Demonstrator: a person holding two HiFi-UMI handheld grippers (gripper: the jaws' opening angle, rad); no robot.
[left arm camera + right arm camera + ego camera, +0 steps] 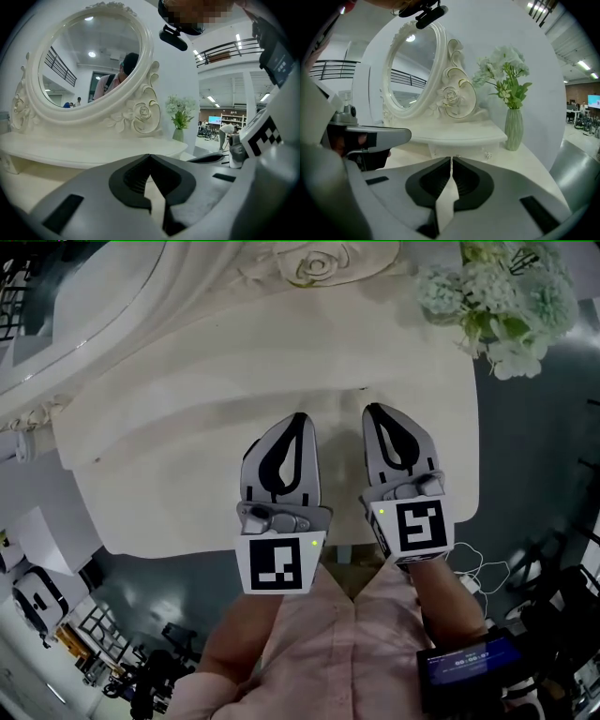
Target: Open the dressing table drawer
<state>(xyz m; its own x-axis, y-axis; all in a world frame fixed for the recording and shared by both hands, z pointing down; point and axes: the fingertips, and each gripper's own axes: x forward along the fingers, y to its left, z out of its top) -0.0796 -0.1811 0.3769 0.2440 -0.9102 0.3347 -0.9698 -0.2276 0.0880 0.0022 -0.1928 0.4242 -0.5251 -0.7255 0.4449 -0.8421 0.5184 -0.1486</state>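
A white dressing table fills the head view. Under its raised back shelf sits a small drawer front with a tiny knob. Both grippers hover side by side over the table top, pointing toward the back. My left gripper is shut with nothing between its jaws; in its own view the tips meet. My right gripper is also shut and empty, and in the right gripper view its tips line up just short of the drawer knob, not touching it.
An oval carved mirror stands at the back left. A green vase of white flowers is at the table's back right corner. The table's front edge lies under my wrists. A small screen device with cables is at lower right.
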